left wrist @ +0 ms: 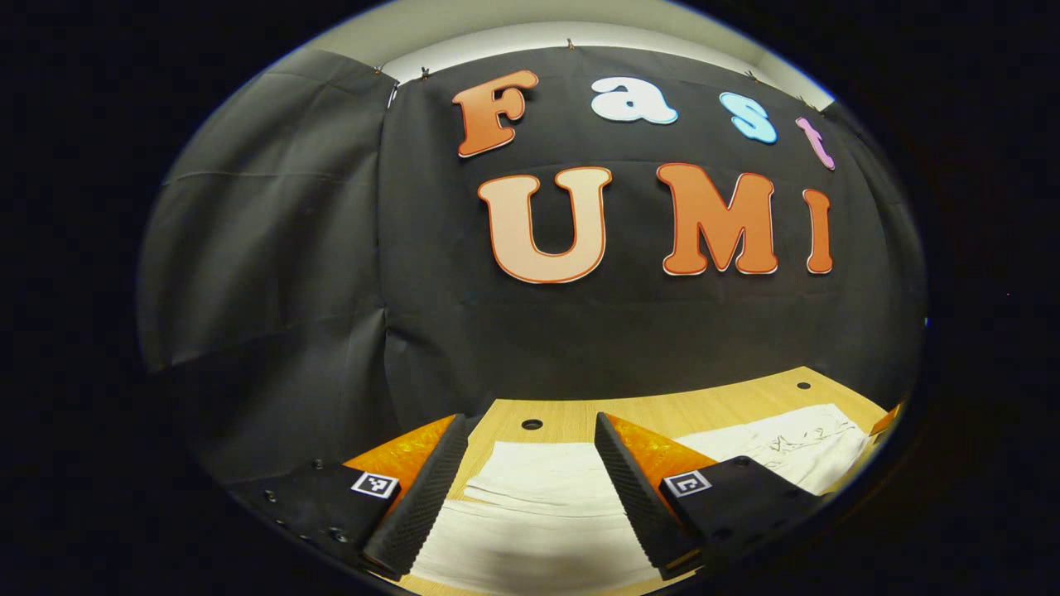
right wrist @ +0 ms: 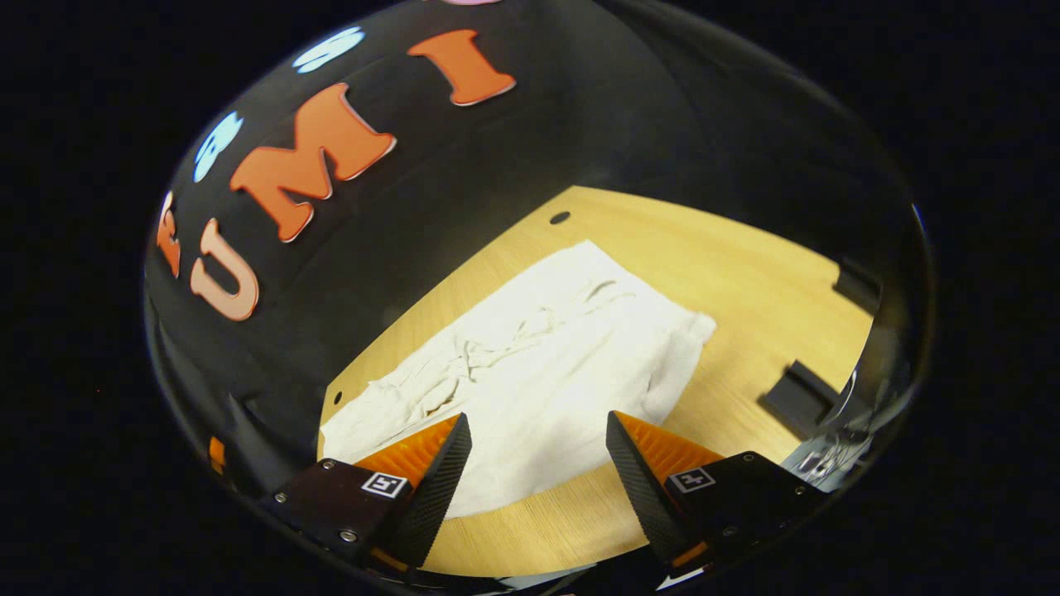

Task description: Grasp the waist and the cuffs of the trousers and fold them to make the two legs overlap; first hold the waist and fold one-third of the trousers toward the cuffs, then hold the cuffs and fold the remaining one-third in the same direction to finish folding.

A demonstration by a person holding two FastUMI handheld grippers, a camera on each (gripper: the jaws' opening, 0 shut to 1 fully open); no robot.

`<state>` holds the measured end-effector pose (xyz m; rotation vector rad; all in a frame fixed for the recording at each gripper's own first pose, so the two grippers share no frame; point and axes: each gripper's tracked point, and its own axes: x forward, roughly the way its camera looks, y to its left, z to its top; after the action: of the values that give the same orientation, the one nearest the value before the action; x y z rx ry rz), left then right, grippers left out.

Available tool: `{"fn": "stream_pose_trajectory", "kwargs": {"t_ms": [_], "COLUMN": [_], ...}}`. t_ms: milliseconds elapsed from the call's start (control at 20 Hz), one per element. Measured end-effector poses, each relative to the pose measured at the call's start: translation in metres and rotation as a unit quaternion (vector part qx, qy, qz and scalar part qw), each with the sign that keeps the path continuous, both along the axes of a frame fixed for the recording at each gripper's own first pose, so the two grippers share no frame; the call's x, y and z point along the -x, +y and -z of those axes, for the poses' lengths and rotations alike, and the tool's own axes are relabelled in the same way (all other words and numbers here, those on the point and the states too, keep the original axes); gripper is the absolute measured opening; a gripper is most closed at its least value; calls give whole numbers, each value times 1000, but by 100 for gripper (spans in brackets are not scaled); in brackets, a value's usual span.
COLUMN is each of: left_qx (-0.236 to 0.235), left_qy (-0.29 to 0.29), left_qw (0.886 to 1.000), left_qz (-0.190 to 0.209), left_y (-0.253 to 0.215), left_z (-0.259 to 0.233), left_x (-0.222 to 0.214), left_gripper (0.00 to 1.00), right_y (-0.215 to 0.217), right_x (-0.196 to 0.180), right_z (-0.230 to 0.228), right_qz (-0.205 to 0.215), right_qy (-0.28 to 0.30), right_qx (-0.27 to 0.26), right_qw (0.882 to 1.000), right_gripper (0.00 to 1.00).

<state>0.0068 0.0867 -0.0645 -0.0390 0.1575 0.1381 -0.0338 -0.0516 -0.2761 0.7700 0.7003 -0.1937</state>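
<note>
Trousers (right wrist: pixel 546 364) lie spread flat on the bench (right wrist: pixel 745 273), rumpled toward the far left, with no fold visible yet. Left gripper (left wrist: pixel 530 480) and right gripper (right wrist: pixel 538 472) hover above the cloth, jaws spread and empty; every fold looks still ahead.

The left gripper view sits low and close over the table (left wrist: pixel 571 418), facing level toward the booth's back wall. The right gripper view looks from higher up, tilted and angled down. Both share the white trousers (left wrist: pixel 538 505) (right wrist: pixel 546 364) on the wooden tabletop.
</note>
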Motion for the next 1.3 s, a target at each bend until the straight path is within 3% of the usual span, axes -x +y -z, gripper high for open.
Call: {"fn": "stream_pose_trajectory", "kwargs": {"t_ms": [150, 400, 850, 1100, 1200, 1250, 1300], "left_qx": [5, -3, 0, -1, 1, 2, 3], "left_qy": [5, 10, 23, 30, 35, 37, 38], "left_qw": [1000, 1000, 998, 996, 996, 995, 995], "left_qz": [-3, -17, -54, -79, -87, -91, -96], "left_y": [3, 8, 26, 39, 42, 44, 46], "left_z": [4, 7, 11, 16, 18, 18, 21], "left_x": [3, 2, 12, 20, 21, 23, 26], "left_gripper": [100, 100, 100, 100, 100, 100, 100], "right_y": [-6, -20, -29, -24, -21, -19, -16], "right_x": [9, 11, -17, -38, -43, -45, -47], "right_z": [30, 54, 72, 75, 79, 81, 81], "right_qz": [41, 118, 129, 95, 83, 78, 73], "right_qy": [34, 62, 91, 94, 105, 108, 110], "right_qx": [-68, -154, -175, -166, -157, -160, -164], "right_qw": [996, 979, 972, 977, 978, 978, 978], "right_gripper": [99, 98, 99, 98, 93, 82, 78]}}
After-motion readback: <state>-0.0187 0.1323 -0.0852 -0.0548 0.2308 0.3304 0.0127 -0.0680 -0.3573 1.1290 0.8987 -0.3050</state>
